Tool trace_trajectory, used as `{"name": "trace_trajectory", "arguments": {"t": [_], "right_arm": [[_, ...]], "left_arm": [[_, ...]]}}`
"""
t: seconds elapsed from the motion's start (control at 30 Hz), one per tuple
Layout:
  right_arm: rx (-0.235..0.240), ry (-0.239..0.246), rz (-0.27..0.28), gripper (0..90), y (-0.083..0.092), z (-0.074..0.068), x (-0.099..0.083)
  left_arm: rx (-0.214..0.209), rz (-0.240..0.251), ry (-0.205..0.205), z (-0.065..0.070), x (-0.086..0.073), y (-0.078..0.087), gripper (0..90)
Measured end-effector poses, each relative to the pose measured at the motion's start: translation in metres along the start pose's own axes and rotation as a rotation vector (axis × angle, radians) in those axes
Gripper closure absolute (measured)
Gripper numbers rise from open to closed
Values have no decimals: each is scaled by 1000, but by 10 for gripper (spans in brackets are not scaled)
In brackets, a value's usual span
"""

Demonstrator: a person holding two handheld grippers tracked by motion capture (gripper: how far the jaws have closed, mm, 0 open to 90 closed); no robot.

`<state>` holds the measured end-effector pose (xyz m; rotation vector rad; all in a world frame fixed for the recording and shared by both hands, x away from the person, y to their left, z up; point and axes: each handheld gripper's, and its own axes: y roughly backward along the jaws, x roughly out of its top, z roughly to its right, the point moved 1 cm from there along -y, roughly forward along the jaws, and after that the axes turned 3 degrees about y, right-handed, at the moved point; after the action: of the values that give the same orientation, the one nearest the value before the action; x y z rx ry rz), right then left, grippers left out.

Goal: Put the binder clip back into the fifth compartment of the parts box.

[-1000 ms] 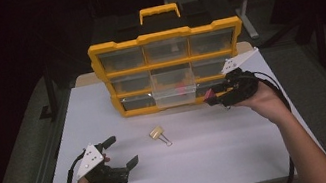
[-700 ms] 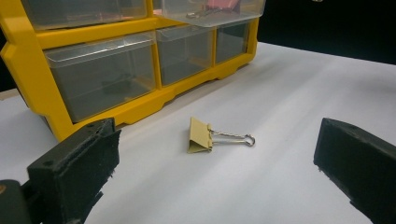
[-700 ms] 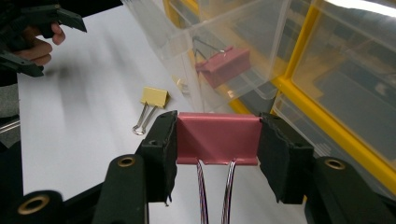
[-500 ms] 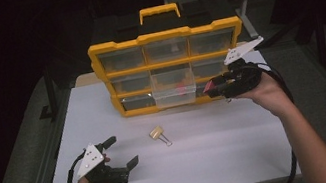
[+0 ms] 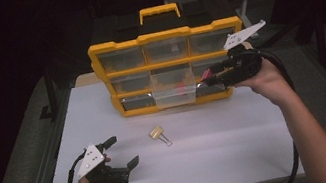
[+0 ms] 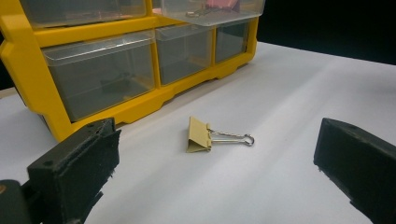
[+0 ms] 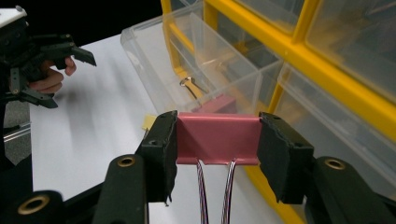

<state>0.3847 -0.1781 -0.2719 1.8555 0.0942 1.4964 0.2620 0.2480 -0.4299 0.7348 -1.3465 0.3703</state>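
**Pink clip up by the drawer box, tan one sitting on the table**

So the right claw (image 7: pixel 217 140) is clenching a pink metal binder clip (image 7: pixel 217 137) by its two ends, wire handles hanging down toward the camera. It's hovering in the air just in front of the yellow plastic organizer box with clear drawers (image 5: pixel 169 67), over on the box's right side.

The clear middle drawer (image 5: pixel 174 94) is sticking out, pulled partway open. In the right gripper view it's holding another pinkish clip (image 7: pixel 219 103) and a silver wire handle; can't tell what else is in there. The other drawers are pushed in, and their contents are too murky through the plastic to call.

A tan binder clip with silver wire handles (image 5: pixel 159 134) is lying on the white table (image 5: pixel 240 138), well apart from the box. The left claw (image 5: pixel 122 152) is resting near the table's front left corner, released, nothing between the jaws, pointing toward that tan clip.
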Motion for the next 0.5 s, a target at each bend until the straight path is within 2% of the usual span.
{"name": "trace_trajectory", "arguments": {"t": [0.4, 0.5], "right_arm": [[12, 34, 6, 489, -5, -1, 29], [18, 32, 10, 489, -7, 0, 34]], "left_arm": [[-3, -2, 3, 1, 0, 0, 0], [-6, -5, -14, 0, 0, -1, 0]]}}
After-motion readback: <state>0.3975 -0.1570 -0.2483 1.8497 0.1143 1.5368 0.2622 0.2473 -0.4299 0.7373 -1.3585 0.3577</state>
